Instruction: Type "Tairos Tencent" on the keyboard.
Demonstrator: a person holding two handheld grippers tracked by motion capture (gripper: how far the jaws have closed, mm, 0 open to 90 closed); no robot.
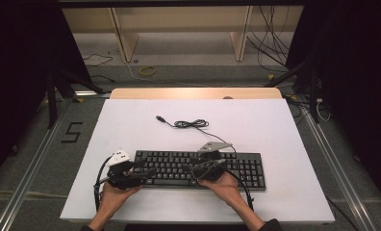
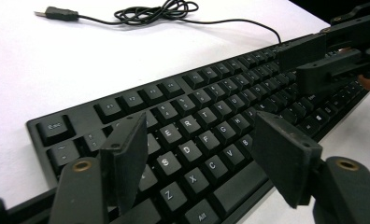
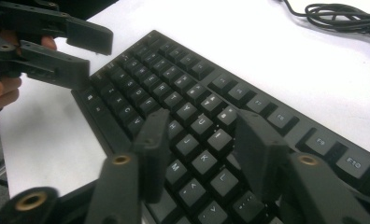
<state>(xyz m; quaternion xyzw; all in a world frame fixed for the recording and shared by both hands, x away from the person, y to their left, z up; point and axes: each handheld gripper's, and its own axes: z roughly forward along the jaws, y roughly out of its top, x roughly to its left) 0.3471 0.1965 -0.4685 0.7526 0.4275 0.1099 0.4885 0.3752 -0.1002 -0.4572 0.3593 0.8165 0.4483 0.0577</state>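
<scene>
Dark curtains and a bare wooden shelf frame are seen at the top of the high view, and below them a white tabletop (image 1: 131, 120) is laid out so that everything stands out against it. Across the lower middle of that frame a black keyboard (image 1: 236, 166) is set flat and square to the person, presumably so that both ends can be reached at once. Its cable (image 1: 191, 124) is left coiled loosely in the centre of the frame, beyond the keyboard, with the plug (image 1: 160, 118) lying free, unplugged and out of the way of the keys. The left hand-held gripper (image 1: 147, 173) is held over the letter keys at the keyboard's left end; in the left gripper view its jaws stand apart with nothing between them, only keys beneath. The right hand-held gripper (image 1: 186, 168) is held over the middle keys, jaws likewise parted and empty, seemingly poised over the keys rather than grasping. Both are angled inward, towards each other.
</scene>
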